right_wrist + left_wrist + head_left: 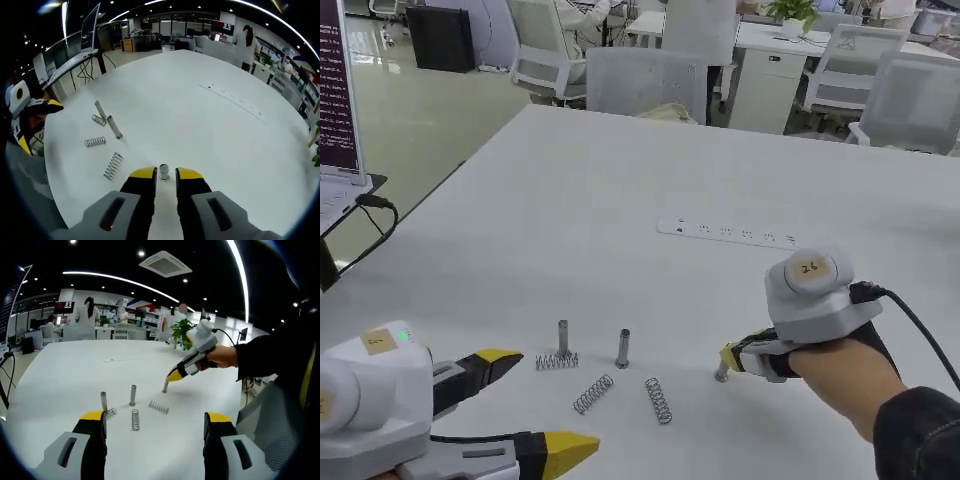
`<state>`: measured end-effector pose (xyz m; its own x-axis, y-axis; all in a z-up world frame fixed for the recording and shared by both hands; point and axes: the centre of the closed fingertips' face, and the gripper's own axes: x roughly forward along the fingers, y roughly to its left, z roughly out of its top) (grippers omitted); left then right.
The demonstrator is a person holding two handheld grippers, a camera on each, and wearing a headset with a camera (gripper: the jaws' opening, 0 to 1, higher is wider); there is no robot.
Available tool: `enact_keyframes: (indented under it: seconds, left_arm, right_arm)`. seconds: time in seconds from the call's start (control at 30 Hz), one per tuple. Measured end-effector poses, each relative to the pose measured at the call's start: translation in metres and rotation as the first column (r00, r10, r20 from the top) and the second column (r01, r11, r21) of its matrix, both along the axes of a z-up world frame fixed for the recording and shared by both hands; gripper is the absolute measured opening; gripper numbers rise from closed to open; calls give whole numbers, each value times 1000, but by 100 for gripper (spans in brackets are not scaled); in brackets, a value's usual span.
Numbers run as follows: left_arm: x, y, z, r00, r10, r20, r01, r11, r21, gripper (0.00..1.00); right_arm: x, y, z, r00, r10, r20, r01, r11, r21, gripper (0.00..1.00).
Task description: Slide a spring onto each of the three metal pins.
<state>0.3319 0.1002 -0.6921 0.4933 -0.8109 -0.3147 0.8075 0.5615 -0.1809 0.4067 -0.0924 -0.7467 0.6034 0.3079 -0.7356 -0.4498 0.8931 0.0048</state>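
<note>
Jaws of right gripper [166, 174] narrowly flank pin [164, 172], clamping indeterminate. Left gripper [154, 416] jaws wide apart; three springs [593, 393] between it and pin.

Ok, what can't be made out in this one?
Right gripper and third pin: right gripper view leaves unclear whether the jaws touch it; in the head view the gripper hides the pin's top.
Spring by the leftmost pin: touching or just beside, too small in the head view.
Laptop text: cut by the head view's left edge, too small.
</note>
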Motion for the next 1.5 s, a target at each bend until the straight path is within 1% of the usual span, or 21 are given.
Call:
enact_keyframes:
  seconds: [0.27,0.53,0.77,1.0,1.1,1.2,1.33,1.5]
  left_arm:
    - [0,-1,-1,1000,-5,-2,5,1000,2,77]
    - [2,-1,-1,1000,-5,-3,5,1000,-1,77]
    - [3,0,-2,1000,-11,-2,11,1000,8,76]
    - [7,5,-6,1000,-13,-4,13,1000,26,76]
    - [11,9,-6,1000,-9,-1,9,999,32,75]
    - [15,12,-6,1000,-5,2,5,999,35,75]
    - [20,15,-8,1000,-2,4,2,999,47,75]
    - [27,19,-11,1000,-1,3,0,998,57,75]
  right_arm:
    - [-2,-1,5,1000,-9,16,9,1000,7,15]
    - [-2,-1,18,999,-10,52,9,1000,11,16]
    - [-4,-3,26,997,-12,79,11,1000,16,19]
    - [-6,-7,35,992,-16,123,12,999,30,28]
    - [-8,-5,39,989,-6,150,0,999,37,32]
    - [-10,-5,40,987,-3,162,-3,999,38,35]
    - [-13,-5,45,980,-4,198,-7,998,55,40]
    - [-15,-3,52,970,-8,241,-13,996,86,51]
